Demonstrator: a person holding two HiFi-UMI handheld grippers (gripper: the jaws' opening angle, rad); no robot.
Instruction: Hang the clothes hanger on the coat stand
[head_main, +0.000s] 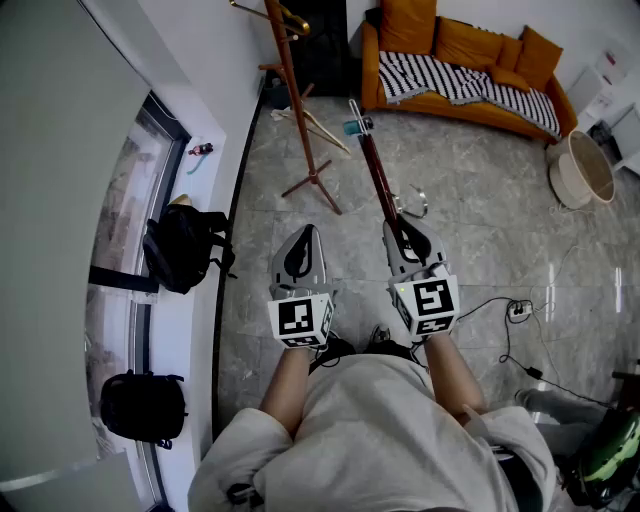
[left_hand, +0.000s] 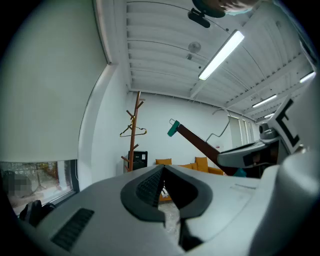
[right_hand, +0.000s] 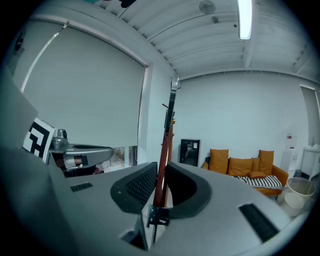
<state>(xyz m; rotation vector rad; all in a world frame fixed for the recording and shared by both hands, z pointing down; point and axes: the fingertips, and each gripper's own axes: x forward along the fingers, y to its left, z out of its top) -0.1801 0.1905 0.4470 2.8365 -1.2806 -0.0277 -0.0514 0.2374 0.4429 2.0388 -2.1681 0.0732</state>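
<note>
Two grippers show in the head view: the left gripper is closed and empty, and the right gripper is clamped on a dark red-brown wooden clothes hanger with teal end caps and a metal hook, its bar reaching ahead over the marble floor. One brown wooden coat stand rises well apart from it by the wall and carries one thin gold wire hanger. Two black backpacks lie by the window, and there is one orange sofa. The left gripper view confirms its jaws are together on nothing, with the held hanger slanting up beside them. The right gripper view shows the jaws narrowly parted on the bar. Held off its middle, the long bar could twist in the jaws, and its hook might miss a peg or knock off the wire hanger.
</note>
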